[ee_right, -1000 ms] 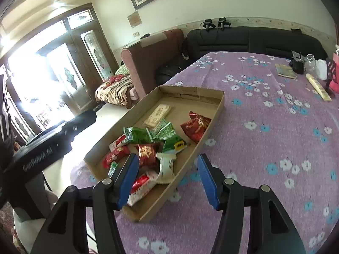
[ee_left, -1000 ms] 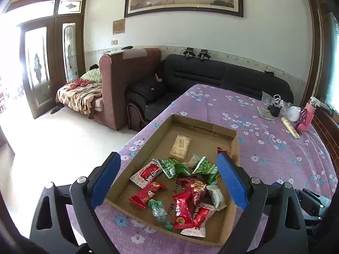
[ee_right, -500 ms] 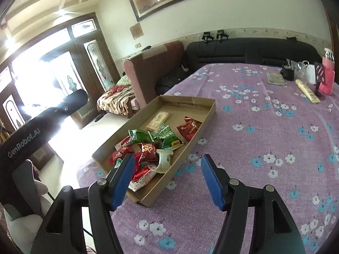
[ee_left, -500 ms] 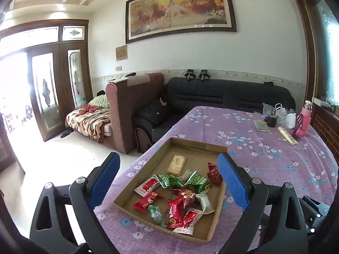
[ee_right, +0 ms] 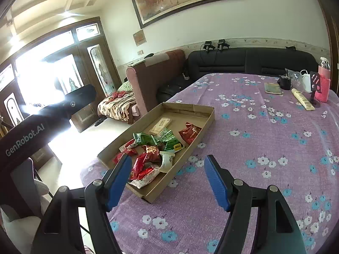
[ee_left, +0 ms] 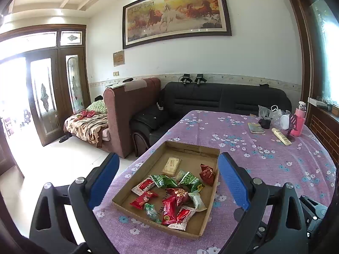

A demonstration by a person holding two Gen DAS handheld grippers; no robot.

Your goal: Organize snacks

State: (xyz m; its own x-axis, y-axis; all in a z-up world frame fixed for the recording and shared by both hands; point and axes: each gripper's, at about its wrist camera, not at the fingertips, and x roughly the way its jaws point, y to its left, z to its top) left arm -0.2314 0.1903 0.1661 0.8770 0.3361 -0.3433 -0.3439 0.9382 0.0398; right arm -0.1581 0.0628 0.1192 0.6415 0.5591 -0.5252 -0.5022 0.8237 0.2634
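A shallow cardboard tray (ee_left: 191, 148) sits near the left edge of a purple flowered table (ee_left: 264, 154). It holds several snack packets: red ones (ee_left: 169, 207), green ones (ee_left: 188, 180) and a tan bar (ee_left: 172, 165). My left gripper (ee_left: 168, 180) is open and empty, raised above and behind the tray. My right gripper (ee_right: 168, 169) is open and empty, above the table at the tray's near right corner (ee_right: 151, 198). The same snacks (ee_right: 148, 154) show in the right wrist view.
At the table's far right stand a pink bottle (ee_left: 299, 118), a black phone stand (ee_right: 314, 89), a cream tube (ee_left: 281, 136), a small book (ee_left: 255, 128), a black cup and plastic bags. A black sofa (ee_left: 222, 99) and a brown sofa stand beyond; the floor drops off left.
Both grippers have pulled back and risen away from the tray, so the tray looks smaller and more of the room shows. The snacks have not moved.
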